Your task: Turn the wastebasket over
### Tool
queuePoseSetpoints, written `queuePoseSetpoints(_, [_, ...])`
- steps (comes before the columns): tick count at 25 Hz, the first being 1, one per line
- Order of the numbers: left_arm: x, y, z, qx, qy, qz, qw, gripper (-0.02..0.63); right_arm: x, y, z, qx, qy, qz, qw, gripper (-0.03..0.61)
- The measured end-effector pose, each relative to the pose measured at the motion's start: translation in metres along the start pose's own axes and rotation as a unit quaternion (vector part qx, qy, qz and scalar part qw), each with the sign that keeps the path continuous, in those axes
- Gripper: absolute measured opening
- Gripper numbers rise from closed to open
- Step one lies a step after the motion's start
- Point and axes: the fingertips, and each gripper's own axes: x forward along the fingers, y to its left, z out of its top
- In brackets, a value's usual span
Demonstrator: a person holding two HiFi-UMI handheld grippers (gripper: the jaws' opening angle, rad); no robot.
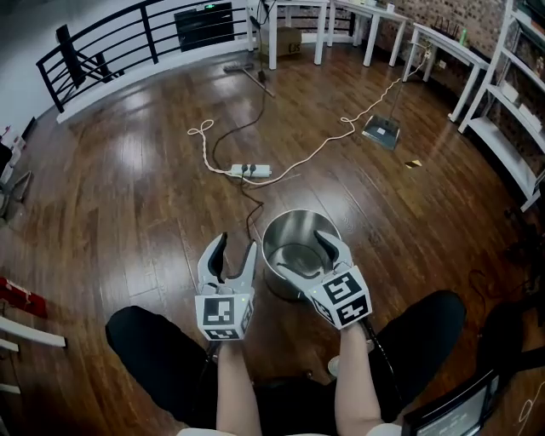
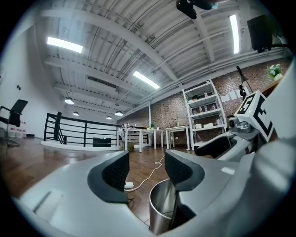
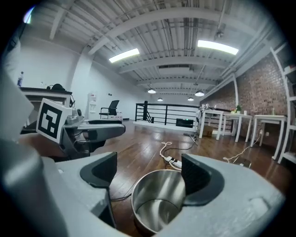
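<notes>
A shiny steel wastebasket (image 1: 283, 228) stands upright on the wooden floor, its open mouth facing up. My left gripper (image 1: 236, 248) hovers just left of it with its jaws open and nothing between them. In the left gripper view the wastebasket (image 2: 162, 210) shows low, past the right jaw of the left gripper (image 2: 145, 173). My right gripper (image 1: 308, 256) is over the basket's near rim, jaws open. From the right gripper view the wastebasket (image 3: 157, 203) lies below and beyond the right gripper (image 3: 148, 178), whose pads do not press on it.
A power strip (image 1: 249, 171) with trailing cables lies on the floor beyond the basket. White tables (image 1: 375, 13) and shelves (image 1: 511, 94) line the far and right sides, and a black railing (image 1: 111, 38) stands at the back left. The person's knees (image 1: 162, 341) flank the grippers.
</notes>
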Motion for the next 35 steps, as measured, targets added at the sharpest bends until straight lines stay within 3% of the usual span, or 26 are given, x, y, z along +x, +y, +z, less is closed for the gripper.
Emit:
queuePoseSetpoints(7, [0.005,0.025,-0.022,-0.026,0.021,0.019,0.9992,0.249,0.065,0.039,-0.058,-0.018,0.122,0.058,0.991,0.408])
queuePoseSetpoints(14, [-0.002,0.032,-0.037,-0.032,0.036,0.032,0.9983,0.247,0.106,0.059,-0.110,-0.063,0.227,0.101,0.967,0.373])
queuePoseSetpoints(18, [-0.006,0.035,-0.039,-0.028,0.045,0.036,0.9979,0.247,0.119,0.064,-0.126,-0.058,0.265,0.129,0.954,0.344])
queuePoseSetpoints(21, [-0.008,0.037,-0.040,-0.029,0.045,0.038,0.9979,0.247,0.128,0.059,-0.135,-0.034,0.294,0.138,0.945,0.290])
queuePoseSetpoints(23, [-0.008,0.038,-0.040,-0.028,0.046,0.038,0.9978,0.247,0.132,0.058,-0.135,-0.028,0.315,0.143,0.938,0.190])
queuePoseSetpoints(25, [-0.008,0.036,-0.041,-0.028,0.048,0.038,0.9977,0.247,0.135,0.055,-0.136,-0.041,0.332,0.138,0.932,0.137])
queuePoseSetpoints(26, [-0.008,0.036,-0.041,-0.028,0.049,0.038,0.9977,0.247,0.135,0.052,-0.136,-0.048,0.339,0.136,0.930,0.103])
queuePoseSetpoints(29, [-0.007,0.036,-0.041,-0.028,0.050,0.037,0.9977,0.247,0.136,0.051,-0.135,-0.043,0.342,0.144,0.928,0.098])
queuePoseSetpoints(33, [-0.009,0.036,-0.044,-0.031,0.052,0.039,0.9974,0.244,0.134,0.048,-0.128,0.057,0.284,0.147,0.946,0.067])
queuePoseSetpoints(35, [-0.007,0.035,-0.045,-0.033,0.052,0.039,0.9973,0.242,0.131,0.044,-0.119,0.081,0.252,0.157,0.951,0.059])
